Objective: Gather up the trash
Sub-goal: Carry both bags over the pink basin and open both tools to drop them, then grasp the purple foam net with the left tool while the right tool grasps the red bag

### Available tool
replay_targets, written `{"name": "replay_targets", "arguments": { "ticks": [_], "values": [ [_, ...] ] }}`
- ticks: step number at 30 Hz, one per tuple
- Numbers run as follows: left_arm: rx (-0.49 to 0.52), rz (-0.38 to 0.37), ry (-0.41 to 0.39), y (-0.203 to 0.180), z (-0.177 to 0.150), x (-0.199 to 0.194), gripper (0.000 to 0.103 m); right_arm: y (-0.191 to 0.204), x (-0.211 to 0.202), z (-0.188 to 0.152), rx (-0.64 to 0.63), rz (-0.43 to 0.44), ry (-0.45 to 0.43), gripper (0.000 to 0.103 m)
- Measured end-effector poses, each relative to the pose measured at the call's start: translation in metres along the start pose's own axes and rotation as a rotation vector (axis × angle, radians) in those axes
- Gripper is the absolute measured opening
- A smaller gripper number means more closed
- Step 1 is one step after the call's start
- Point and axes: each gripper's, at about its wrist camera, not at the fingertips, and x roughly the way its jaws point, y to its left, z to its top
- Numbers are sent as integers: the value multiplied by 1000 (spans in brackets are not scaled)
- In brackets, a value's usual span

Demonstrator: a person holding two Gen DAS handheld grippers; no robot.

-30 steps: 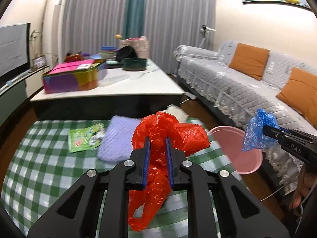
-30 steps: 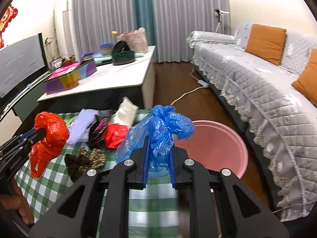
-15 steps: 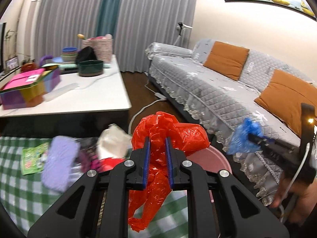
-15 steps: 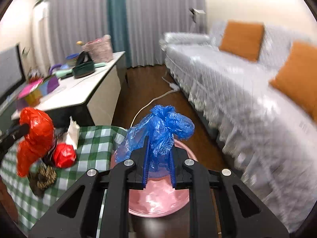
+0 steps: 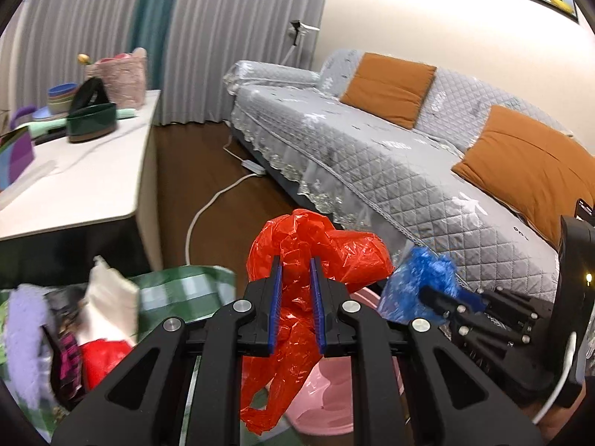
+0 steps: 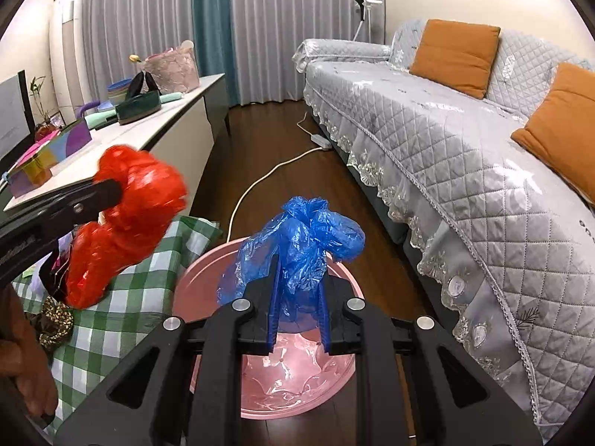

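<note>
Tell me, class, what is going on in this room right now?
A person is collecting trash with two handheld grippers. The left gripper is shut on a crumpled red plastic bag, and the right gripper is shut on a blue plastic bag. Both bags are held near a pink basin on the floor beside the checked cloth. Nothing is dropped yet.

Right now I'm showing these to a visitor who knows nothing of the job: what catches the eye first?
Two bright crumpled bags: the red plastic bag clamped in the left gripper, and the blue plastic bag clamped in the right gripper. The blue one hangs over the pink basin on the floor, beside the checked cloth.
</note>
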Motion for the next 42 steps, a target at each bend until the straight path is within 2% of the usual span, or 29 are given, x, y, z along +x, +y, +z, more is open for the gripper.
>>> {"name": "replay_targets", "arguments": {
  "ticks": [3,4,5,6,7,8,16,26,30,36,42],
  "values": [
    [6,-31,10,-5,3,13,16,-2,4,0,11,-2,3,21],
    [5,-39,15,-7,3,17,20,-3,5,1,14,-7,2,21],
    [5,-51,25,-7,3,22,31,-4,6,1,19,-17,5,32],
    [7,-57,38,-7,3,26,37,-5,7,2,27,-25,3,50],
    [7,-51,39,-6,2,27,42,-7,7,2,34,-33,0,55],
    [5,-39,37,-4,1,26,42,-7,8,2,39,-40,1,59],
    [-19,-3,33,16,-6,1,42,1,5,6,39,-34,-19,59],
    [-17,71,-30,50,-8,-80,41,45,-19,17,21,78,-103,59],
    [-8,126,-64,75,-12,-126,40,74,-31,20,8,142,-127,59],
    [-8,229,-80,121,-23,-179,32,114,-32,17,-9,239,-114,59],
    [-67,336,-84,165,-51,-192,28,149,-10,4,-34,306,-44,59]
  ]
}}
